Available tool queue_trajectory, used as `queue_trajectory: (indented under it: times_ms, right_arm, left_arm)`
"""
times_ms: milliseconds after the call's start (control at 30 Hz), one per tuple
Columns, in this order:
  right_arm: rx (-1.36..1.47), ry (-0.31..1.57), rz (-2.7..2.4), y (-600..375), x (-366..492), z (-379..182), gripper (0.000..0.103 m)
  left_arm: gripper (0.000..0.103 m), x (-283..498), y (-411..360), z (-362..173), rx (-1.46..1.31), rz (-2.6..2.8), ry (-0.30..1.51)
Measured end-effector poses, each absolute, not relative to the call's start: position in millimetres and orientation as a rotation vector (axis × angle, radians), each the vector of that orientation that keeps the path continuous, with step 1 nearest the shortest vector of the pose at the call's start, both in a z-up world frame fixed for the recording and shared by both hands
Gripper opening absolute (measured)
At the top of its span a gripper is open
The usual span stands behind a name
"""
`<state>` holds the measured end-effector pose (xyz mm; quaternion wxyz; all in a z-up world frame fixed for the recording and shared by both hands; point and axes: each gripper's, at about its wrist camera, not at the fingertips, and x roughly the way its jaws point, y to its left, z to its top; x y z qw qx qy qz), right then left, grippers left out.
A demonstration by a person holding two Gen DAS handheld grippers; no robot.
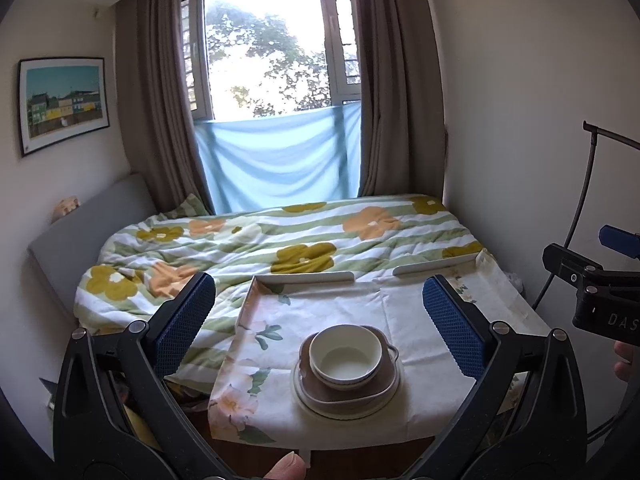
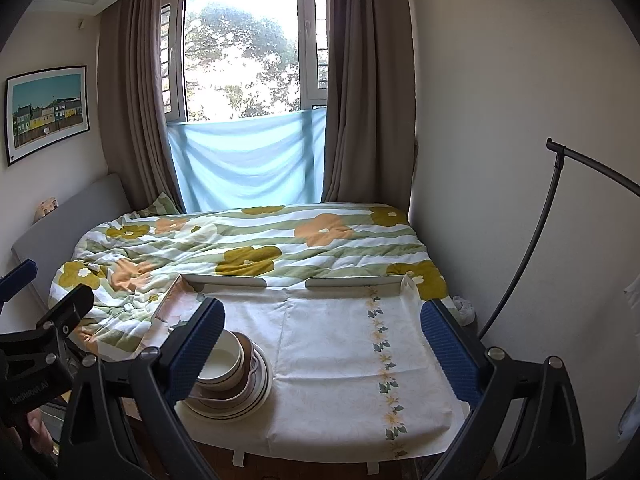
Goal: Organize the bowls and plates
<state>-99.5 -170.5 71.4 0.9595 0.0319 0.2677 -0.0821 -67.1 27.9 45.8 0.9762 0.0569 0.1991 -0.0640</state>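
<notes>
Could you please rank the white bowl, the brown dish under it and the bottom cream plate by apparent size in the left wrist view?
1. Bottom cream plate, widest, rim showing round the stack.
2. Brown dish, slightly narrower.
3. White bowl, clearly smallest, nested on top.

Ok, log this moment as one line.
left tongs: open, empty | right tongs: open, empty | white bowl nested in brown dish on plates | tablecloth otherwise bare
</notes>
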Motion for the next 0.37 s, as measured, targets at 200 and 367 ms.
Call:
queue_trajectory:
  times_ms: [200,367]
  right_arm:
    - [0.065,0.545,-0.166,-170,-99,71,0.098]
    - [0.065,0.544,-0.167,-170,-99,71,0.098]
  left_arm:
    - [0.103,-61,32,41,0.088,-0.128,0.419]
    - [0.103,-54,33,40,0.088,-0.123,0.417]
